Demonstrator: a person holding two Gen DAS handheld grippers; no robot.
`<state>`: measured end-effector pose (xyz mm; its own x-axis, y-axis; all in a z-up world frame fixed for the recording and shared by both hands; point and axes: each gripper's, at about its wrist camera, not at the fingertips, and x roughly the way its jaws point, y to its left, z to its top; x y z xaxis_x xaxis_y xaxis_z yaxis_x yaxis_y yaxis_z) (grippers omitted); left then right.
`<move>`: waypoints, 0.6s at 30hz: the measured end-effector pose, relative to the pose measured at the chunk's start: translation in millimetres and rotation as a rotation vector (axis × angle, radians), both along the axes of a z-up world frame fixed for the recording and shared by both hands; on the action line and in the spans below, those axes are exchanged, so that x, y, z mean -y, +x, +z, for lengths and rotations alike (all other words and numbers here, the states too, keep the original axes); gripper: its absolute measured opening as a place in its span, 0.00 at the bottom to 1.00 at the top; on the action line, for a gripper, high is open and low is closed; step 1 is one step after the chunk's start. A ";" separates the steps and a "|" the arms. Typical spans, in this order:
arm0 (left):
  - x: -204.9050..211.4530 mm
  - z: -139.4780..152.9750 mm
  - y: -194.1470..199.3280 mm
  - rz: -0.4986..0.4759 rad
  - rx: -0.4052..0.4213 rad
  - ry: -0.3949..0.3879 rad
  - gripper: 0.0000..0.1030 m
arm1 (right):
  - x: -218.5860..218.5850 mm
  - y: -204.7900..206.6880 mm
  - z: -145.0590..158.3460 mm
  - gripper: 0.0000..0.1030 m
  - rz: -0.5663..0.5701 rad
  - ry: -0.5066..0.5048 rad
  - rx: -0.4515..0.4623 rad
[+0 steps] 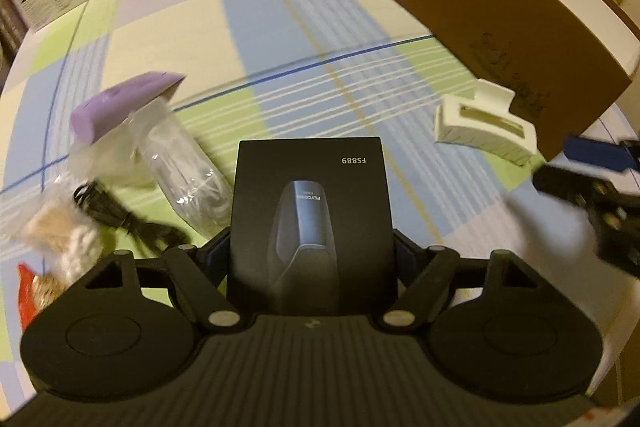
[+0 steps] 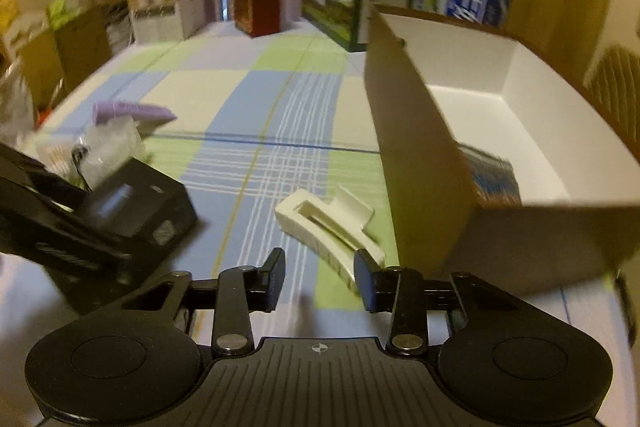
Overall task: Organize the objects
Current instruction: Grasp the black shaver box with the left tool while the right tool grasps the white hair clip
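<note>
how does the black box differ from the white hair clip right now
The black box is dark, flat-sided and printed with a product picture; the white hair clip is pale, slotted and toothed. The black box sits between the jaws of the left gripper, which are closed on its sides; the white hair clip lies free on the checked tablecloth, only its near end by the right gripper. The clip lies closer to the cardboard box. Neither is in it yet.

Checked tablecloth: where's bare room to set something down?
Free: the tablecloth between the purple item and cardboard box, back to the far cartons. Crowded: bagged clutter beside the black box; hair clip against the cardboard box.
</note>
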<state>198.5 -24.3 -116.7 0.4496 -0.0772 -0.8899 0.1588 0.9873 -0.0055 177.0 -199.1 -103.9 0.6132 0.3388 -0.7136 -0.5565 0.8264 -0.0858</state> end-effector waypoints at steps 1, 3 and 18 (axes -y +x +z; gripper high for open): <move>-2.4 0.6 -2.6 0.006 0.000 -0.001 0.74 | -4.3 2.4 -3.8 0.30 0.014 -0.019 0.010; -4.1 1.0 -6.5 0.017 -0.002 0.002 0.74 | -12.4 8.1 -11.7 0.27 0.037 -0.062 0.027; -4.1 -0.5 -4.8 0.042 -0.017 -0.006 0.75 | -30.1 17.2 -24.1 0.06 0.226 -0.235 -0.033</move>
<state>193.7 -20.2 -117.1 0.4377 -0.0645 -0.8968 0.1174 0.9930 -0.0141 194.1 -169.1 -127.9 0.5168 0.2873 -0.8065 -0.7290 0.6416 -0.2386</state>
